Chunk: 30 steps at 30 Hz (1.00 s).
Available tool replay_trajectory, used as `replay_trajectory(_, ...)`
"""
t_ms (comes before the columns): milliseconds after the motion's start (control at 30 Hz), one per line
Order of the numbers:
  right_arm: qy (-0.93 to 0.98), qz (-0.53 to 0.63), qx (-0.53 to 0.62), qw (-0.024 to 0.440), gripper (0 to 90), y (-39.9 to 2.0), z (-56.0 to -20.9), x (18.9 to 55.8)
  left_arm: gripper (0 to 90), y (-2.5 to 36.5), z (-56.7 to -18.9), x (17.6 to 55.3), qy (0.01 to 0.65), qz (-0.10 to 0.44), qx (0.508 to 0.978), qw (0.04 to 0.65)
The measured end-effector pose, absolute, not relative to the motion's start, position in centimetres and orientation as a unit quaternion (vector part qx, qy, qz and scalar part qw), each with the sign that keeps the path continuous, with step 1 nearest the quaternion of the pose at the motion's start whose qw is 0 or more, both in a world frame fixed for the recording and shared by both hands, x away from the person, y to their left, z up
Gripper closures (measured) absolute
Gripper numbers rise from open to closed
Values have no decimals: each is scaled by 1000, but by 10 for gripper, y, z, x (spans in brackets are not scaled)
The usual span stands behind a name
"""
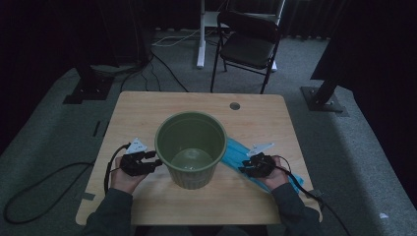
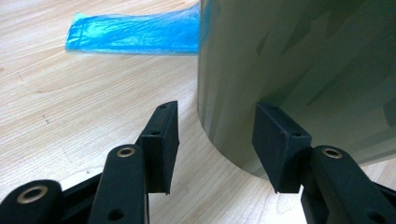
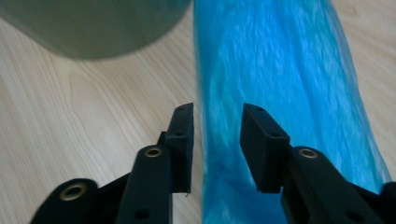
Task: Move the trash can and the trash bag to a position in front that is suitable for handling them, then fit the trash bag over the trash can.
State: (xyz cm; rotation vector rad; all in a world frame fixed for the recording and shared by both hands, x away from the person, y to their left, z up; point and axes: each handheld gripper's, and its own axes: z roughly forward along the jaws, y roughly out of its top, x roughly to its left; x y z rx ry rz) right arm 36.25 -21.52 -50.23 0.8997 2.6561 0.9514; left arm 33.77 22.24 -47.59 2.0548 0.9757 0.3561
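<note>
A round olive-green plastic bin (image 1: 192, 149) with a ribbed wall stands empty at the centre of the high view, on the pale wood-grain bench (image 1: 147, 105). A folded, translucent blue plastic bag (image 1: 236, 155) lies flat on the bench just right of the bin, running from the bin's right edge down towards the lower right of the frame, partly under the person's right hand.

The right hand-held gripper (image 3: 215, 140) hangs over the near part of that bag. In the right gripper view its two black jaws stand about half open, one over the bag's left edge and the other over the blue film, and no fold is pinched between them. The left hand-held gripper (image 2: 215, 140) sits at the left of the bin, low by its base; its jaws are parted, one near the curved green wall and the other over bare wood, gripping nothing.

The work in hand looks like fitting the bag into the bin as a liner, and the step is the pick-up of the bag, not yet made. The next move probably calls for the right jaws to go down onto the bag's edge and close on a thin layer lying flat on wood, which could slip away, while the left gripper steadies the bin.
</note>
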Motion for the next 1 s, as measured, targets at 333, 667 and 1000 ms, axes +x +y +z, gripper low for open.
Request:
replay_trajectory(333, 894, 325, 294, 96, 638, -205, -500, 367, 503, 222, -476, 337, 384, 141, 819, 403)
replay_trajectory(667, 889, 326, 307, 94, 515, -201, -501, 375, 500, 223, -476, 337, 388, 144, 817, 402)
replay_trajectory(1000, 886, 318, 322, 98, 417, -198, -505, 387, 496, 224, -476, 338, 390, 145, 813, 406)
